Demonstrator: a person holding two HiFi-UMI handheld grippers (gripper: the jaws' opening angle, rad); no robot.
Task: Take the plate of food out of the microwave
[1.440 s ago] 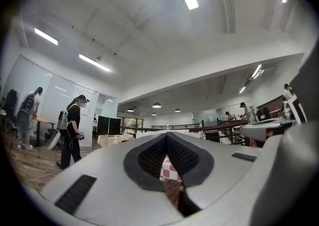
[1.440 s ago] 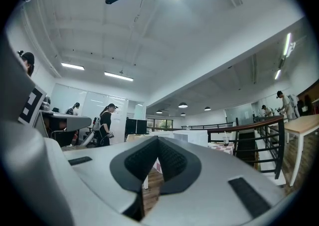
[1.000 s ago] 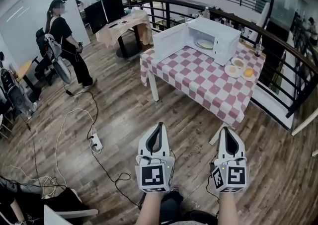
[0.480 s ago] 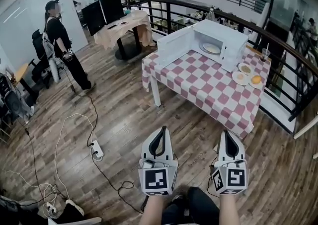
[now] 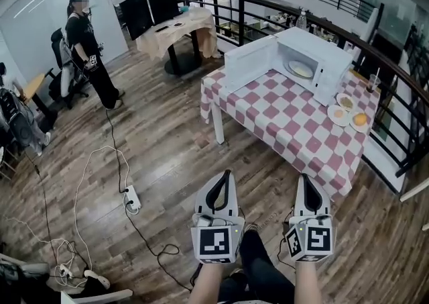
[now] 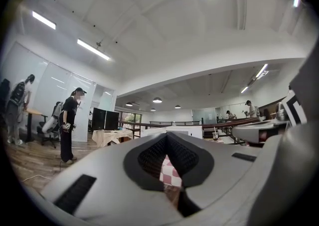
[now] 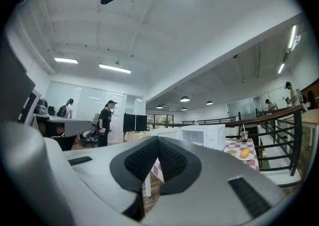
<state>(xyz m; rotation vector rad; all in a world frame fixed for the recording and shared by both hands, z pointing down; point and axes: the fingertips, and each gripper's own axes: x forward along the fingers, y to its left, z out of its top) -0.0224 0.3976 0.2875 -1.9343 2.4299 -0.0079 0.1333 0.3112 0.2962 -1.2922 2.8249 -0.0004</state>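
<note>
The white microwave (image 5: 314, 61) stands on the far side of a table with a pink-checked cloth (image 5: 295, 125), its door (image 5: 249, 71) swung open to the left. Inside it lies a pale plate of food (image 5: 299, 68). Both grippers are held low over the wooden floor, well short of the table. My left gripper (image 5: 225, 176) is shut with nothing in it, and so is my right gripper (image 5: 305, 179). In the right gripper view the microwave (image 7: 205, 134) shows beyond the shut jaws (image 7: 158, 140). In the left gripper view the shut jaws (image 6: 167, 136) hide most of it.
Two small plates with food (image 5: 350, 117) and a cup (image 5: 373, 82) sit on the table's right end. A black railing (image 5: 395, 105) runs behind. A power strip (image 5: 131, 197) and cables lie on the floor at left. A person (image 5: 88, 51) stands by a desk with monitors (image 5: 167, 17).
The view has moved nearer to the table, so the microwave looks bigger and sits further right. The person at left has walked a little. Both grippers stay shut.
</note>
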